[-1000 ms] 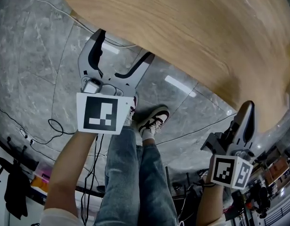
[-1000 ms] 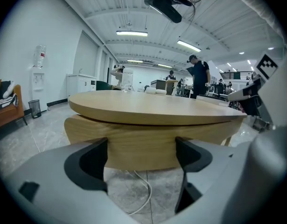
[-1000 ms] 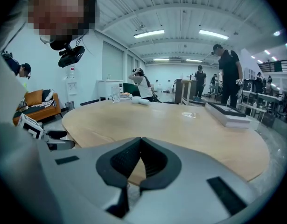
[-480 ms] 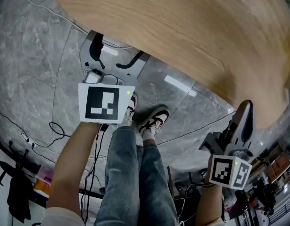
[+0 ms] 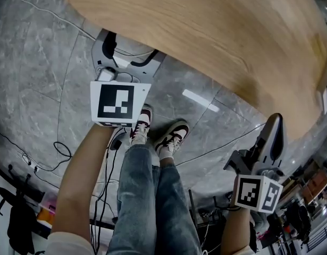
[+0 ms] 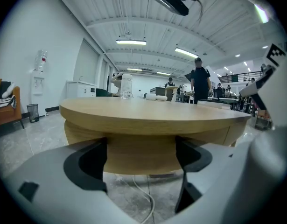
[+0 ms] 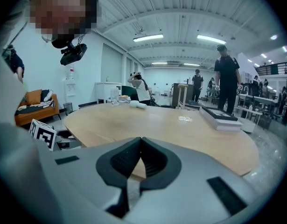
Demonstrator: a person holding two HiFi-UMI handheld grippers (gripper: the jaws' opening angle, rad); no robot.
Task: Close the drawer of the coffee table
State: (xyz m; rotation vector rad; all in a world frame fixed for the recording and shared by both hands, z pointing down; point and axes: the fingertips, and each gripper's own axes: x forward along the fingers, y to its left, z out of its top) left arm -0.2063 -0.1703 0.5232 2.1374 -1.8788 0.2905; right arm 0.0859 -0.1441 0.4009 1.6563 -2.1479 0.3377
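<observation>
Left tongs [image 5: 128, 54] have edged forward to the bench [image 5: 216, 31] edge, jaws wide apart and empty, facing the flush drawer [image 6: 141, 155]. Right tongs [image 7: 139, 160] hover closed, empty, beside the bench's right edge.

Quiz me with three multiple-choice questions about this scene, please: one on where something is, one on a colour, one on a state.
1. Where are the person's shoes?
A. On a stool
B. On the grey floor
C. In a box

2. What colour is the table top?
A. Light wood
B. Black
C. Red

3. How do the right tool's jaws stand?
A. Wide apart
B. Closed on a cup
C. Closed together, nothing between them

Answers:
1 B: the head view shows both shoes on the floor, just short of the table top's edge.
2 A: every view shows pale wood grain.
3 C: the right gripper view shows the jaws meeting with nothing held.
</observation>
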